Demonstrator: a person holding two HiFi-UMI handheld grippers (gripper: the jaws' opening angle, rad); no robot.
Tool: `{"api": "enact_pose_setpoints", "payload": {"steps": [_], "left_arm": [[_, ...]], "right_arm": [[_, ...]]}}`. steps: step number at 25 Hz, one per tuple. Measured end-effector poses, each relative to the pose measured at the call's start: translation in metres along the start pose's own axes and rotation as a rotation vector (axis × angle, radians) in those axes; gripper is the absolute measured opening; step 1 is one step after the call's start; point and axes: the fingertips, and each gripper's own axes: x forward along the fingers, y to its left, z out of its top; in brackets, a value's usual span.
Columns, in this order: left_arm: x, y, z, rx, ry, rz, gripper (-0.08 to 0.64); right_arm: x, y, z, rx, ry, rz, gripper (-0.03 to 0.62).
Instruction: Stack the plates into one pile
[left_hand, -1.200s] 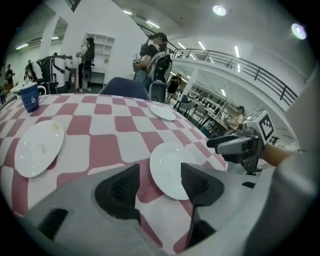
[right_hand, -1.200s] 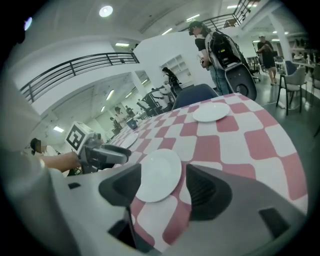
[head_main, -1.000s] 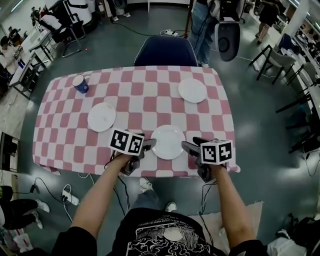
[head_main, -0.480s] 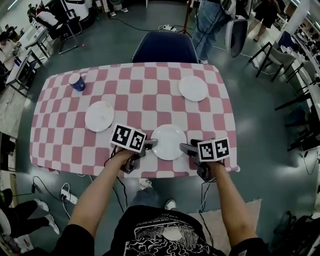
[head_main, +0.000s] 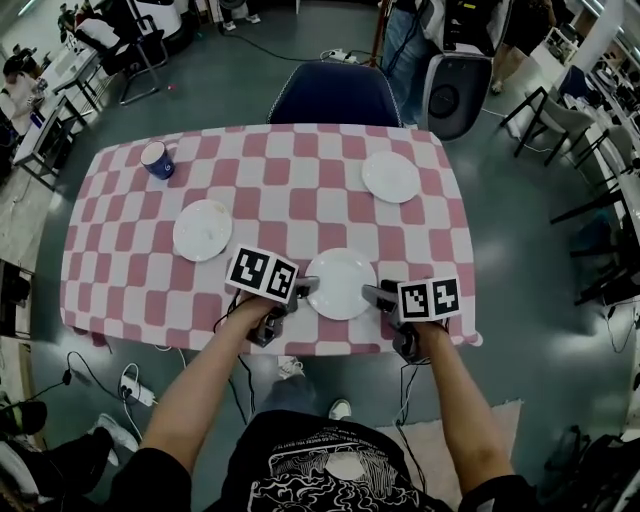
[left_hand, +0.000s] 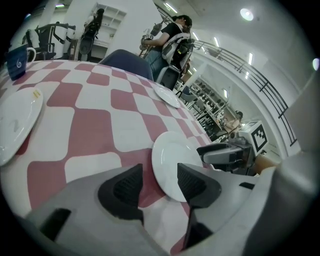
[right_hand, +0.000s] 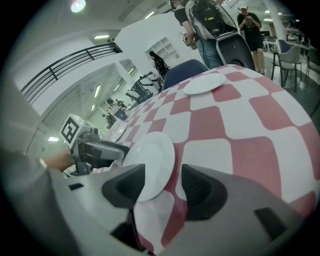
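Three white plates lie apart on the pink-and-white checked table (head_main: 120, 290): one at the left (head_main: 203, 230), one at the far right (head_main: 391, 177), one near the front edge (head_main: 341, 283). My left gripper (head_main: 306, 290) is at the near plate's left rim and my right gripper (head_main: 374, 296) at its right rim. In the left gripper view the near plate's (left_hand: 170, 157) rim sits between the closing jaws of the left gripper (left_hand: 160, 176), pads not pressing. In the right gripper view the same plate's (right_hand: 150, 160) rim sits between the closing jaws of the right gripper (right_hand: 163, 175), also ungripped.
A blue mug (head_main: 158, 159) stands at the table's far left corner. A dark blue chair (head_main: 335, 95) is pushed in at the far side. People and a white machine (head_main: 455, 90) are beyond it. Cables and a power strip (head_main: 135, 390) lie on the floor by the front edge.
Both grippers have edged in against the near plate's rim, and their jaws have narrowed. The right gripper has sunk slightly. People behind the table have shifted.
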Motion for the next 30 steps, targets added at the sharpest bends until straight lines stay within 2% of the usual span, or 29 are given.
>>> {"api": "enact_pose_setpoints", "payload": {"steps": [4,9,14,16,18,25,30], "left_arm": [[0.003,-0.004,-0.005,0.034,0.022,0.003,0.196],[0.006,-0.006,-0.006,0.017,0.024,0.0,0.162],[0.007,-0.001,-0.007,0.062,0.025,0.072,0.09],[0.007,-0.001,-0.006,0.069,0.019,0.084,0.087],[0.006,-0.002,-0.004,0.079,0.007,0.094,0.087],[-0.01,0.002,0.004,0.017,-0.068,0.078,0.052],[-0.029,0.012,0.011,-0.003,-0.116,0.1,0.046]], "right_arm": [[0.002,0.002,-0.003,-0.016,0.014,-0.001,0.21],[0.001,-0.001,-0.004,-0.011,0.01,-0.023,0.178],[0.003,-0.003,-0.005,0.018,0.01,-0.043,0.131],[0.003,-0.008,-0.005,0.052,0.002,-0.061,0.079],[0.003,-0.009,-0.005,0.072,0.002,-0.068,0.074],[-0.001,-0.001,0.01,0.098,-0.039,-0.031,0.045],[0.002,0.019,0.029,0.048,-0.046,0.004,0.041]]}}
